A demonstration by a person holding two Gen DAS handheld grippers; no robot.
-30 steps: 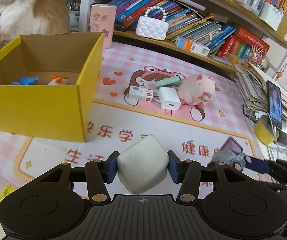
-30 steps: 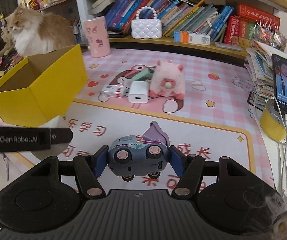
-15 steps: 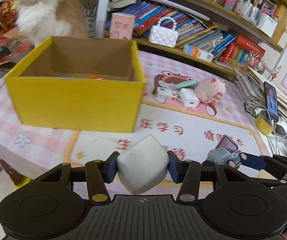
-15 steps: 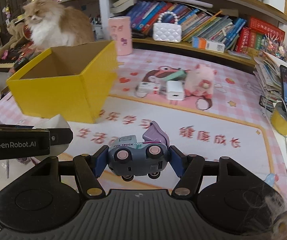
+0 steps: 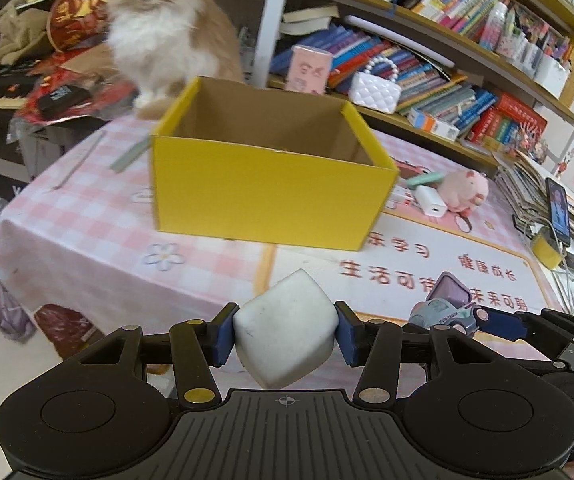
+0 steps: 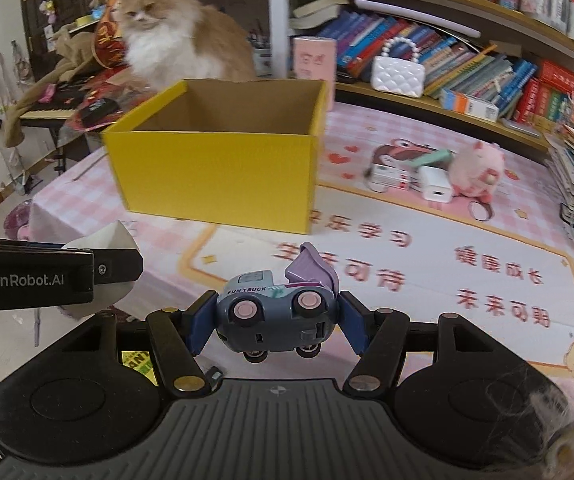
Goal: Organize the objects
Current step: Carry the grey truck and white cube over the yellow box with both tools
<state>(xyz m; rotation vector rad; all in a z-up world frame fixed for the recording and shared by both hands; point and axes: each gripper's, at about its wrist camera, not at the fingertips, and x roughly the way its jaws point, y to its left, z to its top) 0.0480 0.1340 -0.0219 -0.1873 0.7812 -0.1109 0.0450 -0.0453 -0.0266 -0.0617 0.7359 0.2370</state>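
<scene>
Left wrist view: left tongs [image 5: 285,334] clamped on a white foam block [image 5: 285,330], blue pads pressed against its two sides, block tilted on one corner and held in the air above the near edge of the surface [image 5: 87,240]. Beyond it, a yellow cardboard box [image 5: 263,196], open at the top, standing on the pink checked cloth; inside of the box hidden from this angle. At lower right, right tongs [image 5: 453,318] gripping a small toy truck [image 5: 445,312].

Right wrist view: right tongs [image 6: 273,322] closed on the same toy truck [image 6: 273,314], grey-blue with pink wheel hubs and a raised purple flap, turned on its side, lettered "FUN TRUCK". Left tongs [image 6: 99,268] at far left, foam block [image 6: 105,240] partly hidden behind one black finger. Yellow box [image 6: 219,172] ahead and slightly left. Right of the box, lying together: pink plush pig [image 6: 477,172], white charger [image 6: 435,188], small white packet [image 6: 389,174]. Behind the box, a fluffy orange-and-white cat [image 6: 175,44], sitting; bookshelves [image 6: 467,60] along the back.
</scene>
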